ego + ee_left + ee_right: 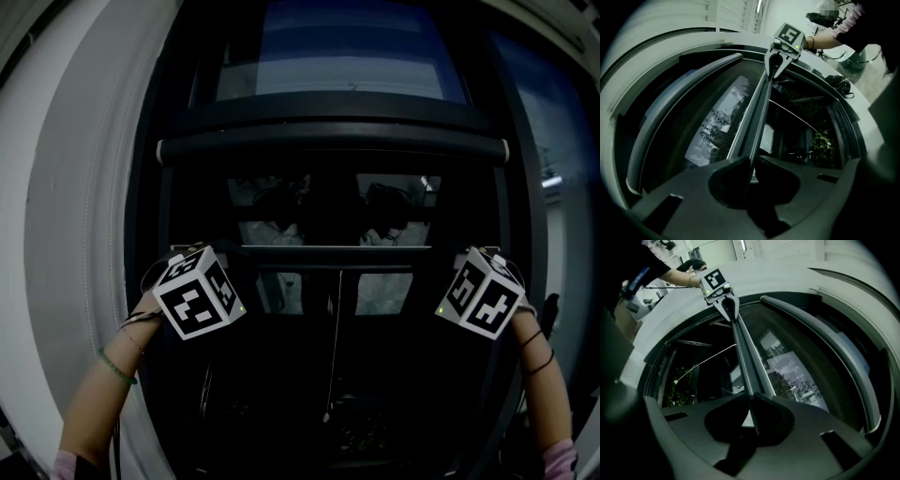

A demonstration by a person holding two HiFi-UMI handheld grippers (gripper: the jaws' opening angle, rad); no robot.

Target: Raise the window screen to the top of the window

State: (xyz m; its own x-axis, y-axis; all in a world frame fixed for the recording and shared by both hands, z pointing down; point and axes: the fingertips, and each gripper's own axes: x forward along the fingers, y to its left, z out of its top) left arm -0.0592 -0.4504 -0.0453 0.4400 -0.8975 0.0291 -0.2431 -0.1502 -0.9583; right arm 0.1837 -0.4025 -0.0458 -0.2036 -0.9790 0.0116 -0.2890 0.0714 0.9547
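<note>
Dark window ahead; our left gripper and right gripper are clamped on the screen rail, one near each end. We judge it light and stiff; the mesh looks fragile, so we lift evenly by the rail.

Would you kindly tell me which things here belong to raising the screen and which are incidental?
Job: left tongs, right tongs, both shut on the screen bar; top roller tube.
Incidental: pull cord, green wristband, black wrist bands.

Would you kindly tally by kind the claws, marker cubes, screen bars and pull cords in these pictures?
Claws: 2, the left claw and the right claw
Marker cubes: 2
Screen bar: 1, pinched by both claws
Pull cord: 1
Total: 6
</note>
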